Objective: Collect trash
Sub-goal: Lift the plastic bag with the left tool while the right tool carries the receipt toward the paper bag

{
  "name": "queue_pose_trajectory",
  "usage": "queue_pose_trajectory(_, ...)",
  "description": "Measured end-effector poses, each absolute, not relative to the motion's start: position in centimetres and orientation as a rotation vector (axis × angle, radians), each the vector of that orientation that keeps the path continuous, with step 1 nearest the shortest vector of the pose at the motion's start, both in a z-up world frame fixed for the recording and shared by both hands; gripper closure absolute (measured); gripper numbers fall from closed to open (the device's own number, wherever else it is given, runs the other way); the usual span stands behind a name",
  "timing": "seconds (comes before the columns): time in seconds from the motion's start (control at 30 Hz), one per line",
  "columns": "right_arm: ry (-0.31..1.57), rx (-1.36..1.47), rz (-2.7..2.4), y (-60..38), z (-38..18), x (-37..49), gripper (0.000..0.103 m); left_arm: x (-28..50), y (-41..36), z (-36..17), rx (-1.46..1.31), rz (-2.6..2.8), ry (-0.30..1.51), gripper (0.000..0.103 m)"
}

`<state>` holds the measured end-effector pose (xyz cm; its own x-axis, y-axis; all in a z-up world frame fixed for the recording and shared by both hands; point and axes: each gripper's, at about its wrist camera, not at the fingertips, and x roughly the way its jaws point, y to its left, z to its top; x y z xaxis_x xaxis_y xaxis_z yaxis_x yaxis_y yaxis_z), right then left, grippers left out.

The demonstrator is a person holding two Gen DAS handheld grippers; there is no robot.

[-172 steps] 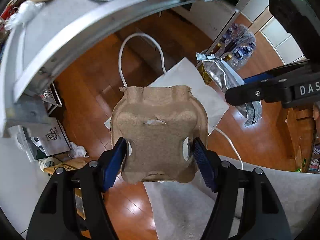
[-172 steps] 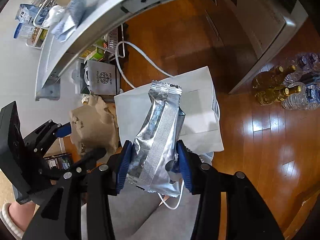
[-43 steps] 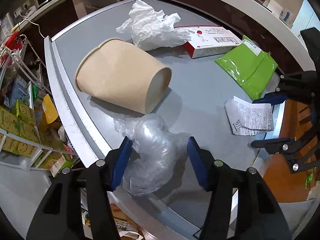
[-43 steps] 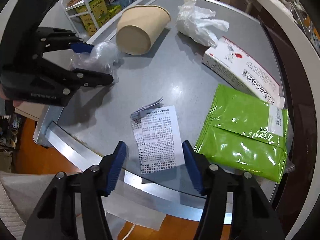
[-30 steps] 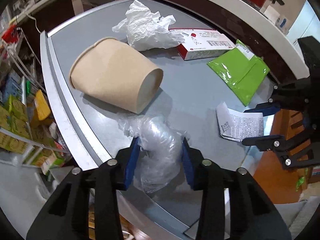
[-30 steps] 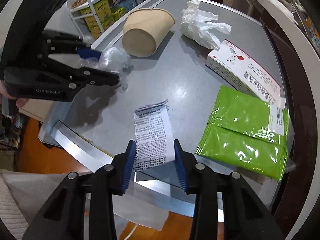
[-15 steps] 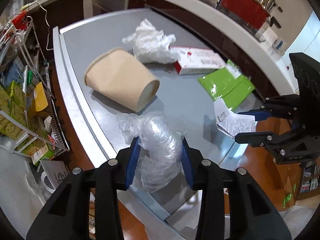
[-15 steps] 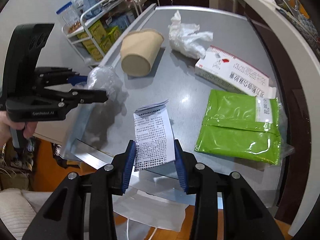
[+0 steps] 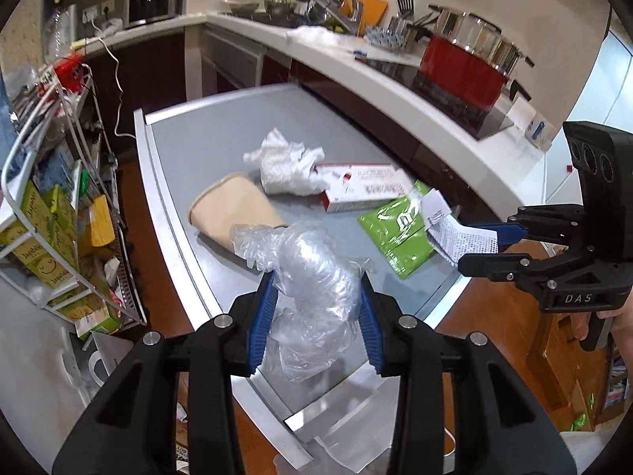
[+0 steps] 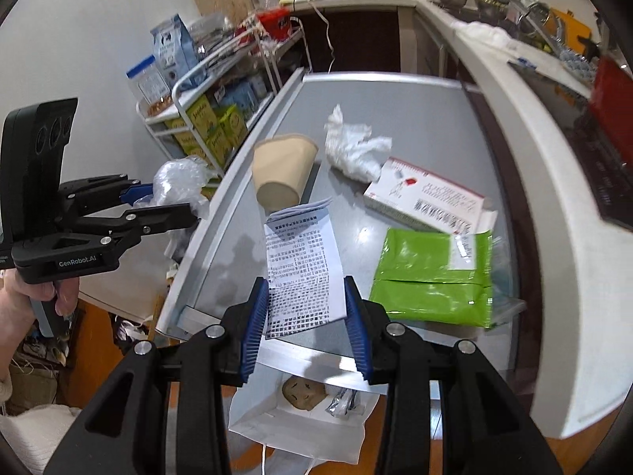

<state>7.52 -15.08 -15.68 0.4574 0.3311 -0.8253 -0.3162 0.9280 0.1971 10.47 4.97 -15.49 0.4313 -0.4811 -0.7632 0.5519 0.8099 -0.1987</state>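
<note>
**Both claws lifted clear of the counter, each with a piece of trash**

The left claw (image 9: 315,318) is clamped on a crumpled clear plastic wrap (image 9: 306,277); its long axis runs along the fingers, one loose end reaching up and left past the blue pads, the other hanging below them. The right claw (image 10: 307,318) is clamped on a white printed paper receipt (image 10: 302,261), gripped by its two long edges; it stands lengthwise between the pads with its folded top end pointing away from the camera, over the grey metal-edged counter (image 10: 415,118).

Left on the counter are a tan paper cup (image 10: 283,174) on its side with its base toward the right camera, a crumpled white tissue (image 10: 356,146), a red-and-white cardboard box (image 10: 427,198) and a flat green plastic pouch (image 10: 431,273).

Only the right view shows the open white paper bag (image 10: 300,419) on the floor under the counter's near edge, with brownish and silvery scraps inside, and the hand (image 10: 23,301) gripping the left tool's handle. Only the left view shows the red pot (image 9: 463,67) on the white worktop behind, and the receipt seen edge-on, bent upward at its free end.

Both claws tilt steeply downward, side by side, above the counter's near corner.
</note>
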Motion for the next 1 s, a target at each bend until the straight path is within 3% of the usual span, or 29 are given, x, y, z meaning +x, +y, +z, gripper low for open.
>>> queue_pose_trajectory(0.63,0.964,0.053,0.41,-19.8,-11.4,-0.8,0.065,1.8,4.1,-11.7,0.153,-0.652,0.855,0.063)
queue_pose_trajectory(1.0,1.116,0.058,0.457,-19.7,-16.6,-4.9,0.065,-3.5,2.6,-16.4,0.204,-0.68,0.996,0.063)
